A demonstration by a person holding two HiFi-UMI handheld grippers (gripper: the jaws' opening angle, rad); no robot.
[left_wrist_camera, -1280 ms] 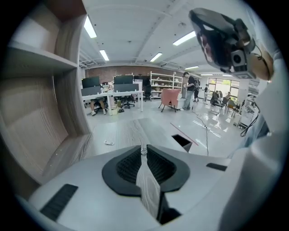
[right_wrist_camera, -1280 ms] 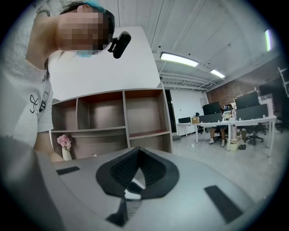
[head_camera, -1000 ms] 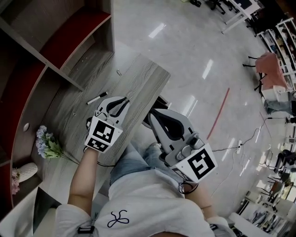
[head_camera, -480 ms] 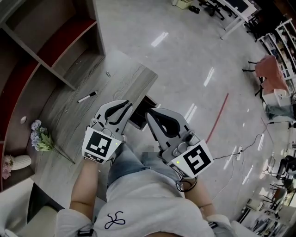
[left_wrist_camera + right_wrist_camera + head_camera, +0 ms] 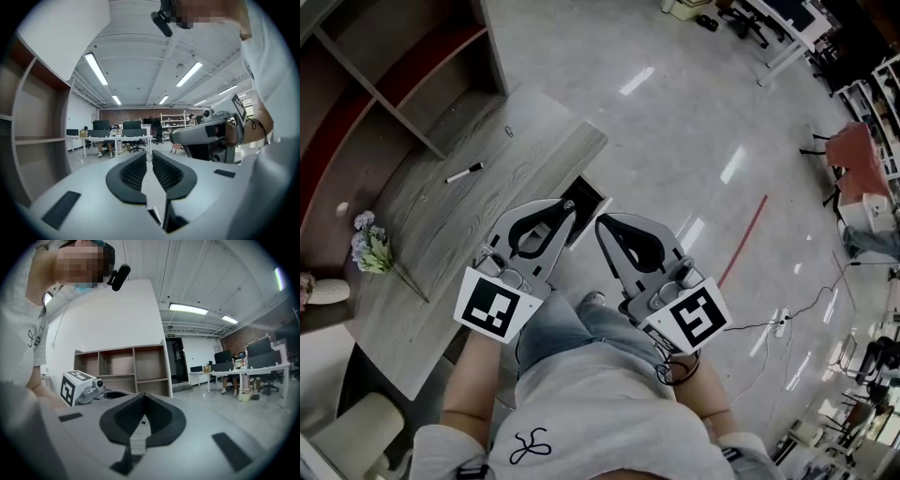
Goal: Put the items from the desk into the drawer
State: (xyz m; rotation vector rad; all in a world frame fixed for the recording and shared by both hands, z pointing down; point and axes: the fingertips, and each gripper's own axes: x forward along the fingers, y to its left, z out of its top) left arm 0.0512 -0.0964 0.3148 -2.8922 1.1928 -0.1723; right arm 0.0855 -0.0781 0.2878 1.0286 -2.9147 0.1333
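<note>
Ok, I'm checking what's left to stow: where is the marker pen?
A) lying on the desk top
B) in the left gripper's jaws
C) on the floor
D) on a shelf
A: the marker lies on the desk, apart from the left gripper, whose jaws are shut on nothing.

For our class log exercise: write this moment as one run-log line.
left hand-held gripper: shut, empty | right hand-held gripper: shut, empty | marker: on desk | flowers: on desk
</note>
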